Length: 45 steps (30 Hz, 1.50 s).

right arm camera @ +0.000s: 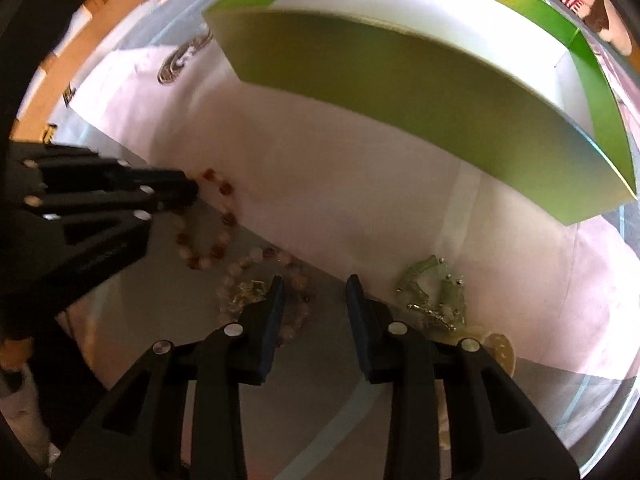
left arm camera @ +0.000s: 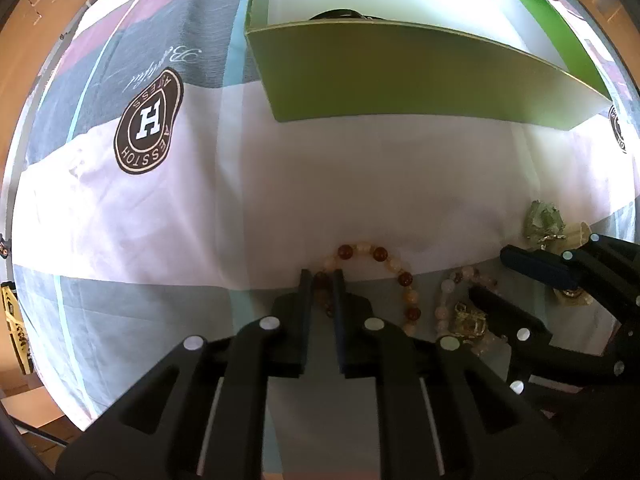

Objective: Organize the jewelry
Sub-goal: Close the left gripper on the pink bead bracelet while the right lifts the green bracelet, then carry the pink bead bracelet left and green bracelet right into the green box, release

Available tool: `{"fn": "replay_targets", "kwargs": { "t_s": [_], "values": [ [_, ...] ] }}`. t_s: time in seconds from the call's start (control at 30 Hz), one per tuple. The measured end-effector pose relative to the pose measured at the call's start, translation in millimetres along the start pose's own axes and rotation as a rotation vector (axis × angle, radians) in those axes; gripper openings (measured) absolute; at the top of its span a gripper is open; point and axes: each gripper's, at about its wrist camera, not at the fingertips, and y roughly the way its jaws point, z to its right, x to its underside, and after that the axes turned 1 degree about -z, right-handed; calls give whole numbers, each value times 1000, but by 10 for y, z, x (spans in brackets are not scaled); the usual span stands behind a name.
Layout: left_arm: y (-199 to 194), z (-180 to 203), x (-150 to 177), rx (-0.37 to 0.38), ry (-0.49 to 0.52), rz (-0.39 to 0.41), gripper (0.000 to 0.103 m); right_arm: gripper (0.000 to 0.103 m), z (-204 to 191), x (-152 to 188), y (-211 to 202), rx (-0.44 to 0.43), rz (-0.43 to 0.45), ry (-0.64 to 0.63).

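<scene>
On the left of the surface point(left arm camera: 160, 208), a cloth with grey, mauve and white bands and a brown "H" emblem point(left arm camera: 149, 119) covers everything, presumably to give small pieces a soft, non-rolling bed.

The left claw point(left arm camera: 322, 276) sits low over the cloth with its jaws drawn nearly together around one side of the amber-and-cream bead bracelet point(left arm camera: 380, 254). A few beads show in the narrow slot between the jaws, so it appears to be pinching the strand; the rest of the loop lies on the cloth, so nothing is lifted yet. Gripping a single run of beads rather than the whole ring makes sense, since the loop is far wider than the jaws can span.

Behind, the open green box point(left arm camera: 400, 68) with its white interior stands well apart from the jewelry, its mouth upward, likely the place everything is to go. Something dark lies inside, too hidden to name.

Just beside the amber bracelet lies a pale pink bead bracelet point(right arm camera: 296, 280) tangled with a gold-coloured piece point(right arm camera: 250, 292). The right claw point(right arm camera: 316, 280) hovers with its jaws well apart and holding nothing, one finger over that pink strand, seemingly lined up for the next pick.

Farthest right, a cluster of pale green pieces with silver fittings point(right arm camera: 434, 292) rests on the cloth, and a yellowish round item point(right arm camera: 500, 350) lies nearest the claw's body.
</scene>
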Motion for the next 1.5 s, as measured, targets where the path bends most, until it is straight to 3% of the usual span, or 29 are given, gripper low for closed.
{"fn": "replay_targets", "kwargs": {
  "t_s": [0.07,0.13,0.17,0.3,0.53,0.83,0.97,1.13,1.23,1.33,1.5],
  "values": [
    [30,27,21,-6,-4,8,10,33,-17,5,-8,10,4,-7],
    [22,47,26,4,-9,16,7,21,-10,22,9,15,8,-11],
    [-8,51,32,11,-15,22,7,8,-10,23,3,-1,5,-14],
    [-117,-30,19,46,-47,64,7,7,53,-35,-81,-43,22,13],
    [-435,-7,32,99,-43,154,7,7,219,-48,-517,-88,144,63],
    [-652,-25,26,117,-48,209,7,8,430,-15,-782,-106,218,114],
    [-702,-15,19,124,-47,231,7,8,379,-56,-836,-176,243,112],
    [-666,86,45,116,-12,224,7,8,368,-49,-819,-178,226,114],
    [-664,135,49,122,-1,223,7,8,385,-57,-783,-135,218,123],
    [-711,174,60,137,16,241,7,8,443,-65,-815,-174,232,148],
    [-679,238,64,138,34,234,7,8,432,-79,-791,-161,225,141]
  ]
}}
